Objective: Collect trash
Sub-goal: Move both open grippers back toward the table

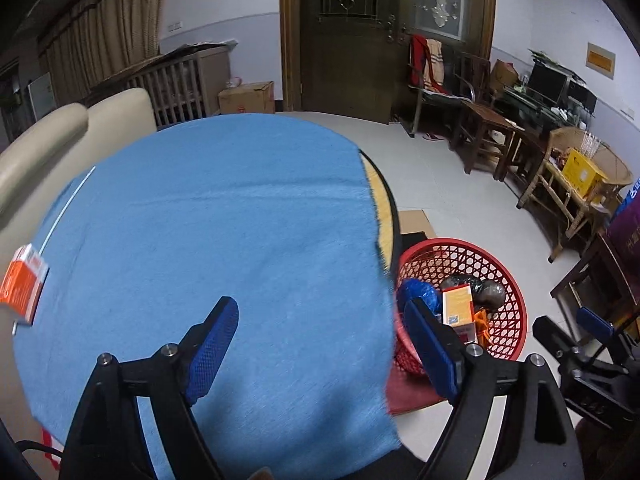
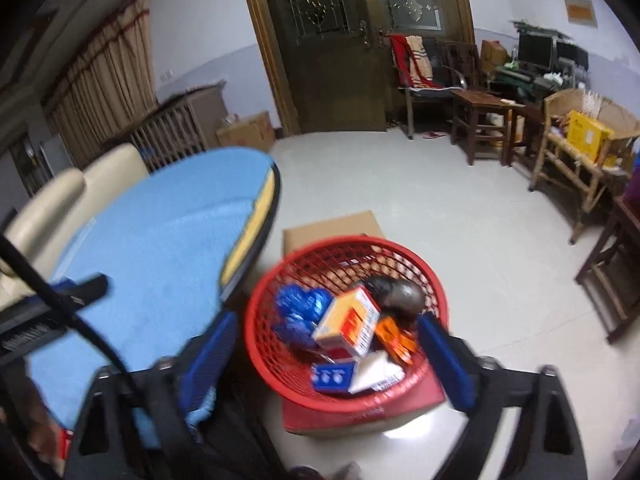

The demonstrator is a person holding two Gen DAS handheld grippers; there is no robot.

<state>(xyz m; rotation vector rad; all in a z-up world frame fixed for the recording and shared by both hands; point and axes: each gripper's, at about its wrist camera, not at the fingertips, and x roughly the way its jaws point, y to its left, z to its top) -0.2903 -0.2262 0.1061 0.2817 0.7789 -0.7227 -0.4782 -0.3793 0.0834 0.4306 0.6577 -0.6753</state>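
A red mesh basket stands on a red box on the floor, right of the round table; it also shows in the left wrist view. In it lie an orange-and-white carton, a blue crumpled bag, a dark bag and small packets. An orange-and-white box lies on the blue tablecloth at the table's left edge. My left gripper is open and empty over the cloth. My right gripper is open and empty above the basket.
A cream sofa stands behind the table. A cardboard box sits on the floor behind the basket. Wooden chairs and a rattan bench line the right wall. A door is at the back.
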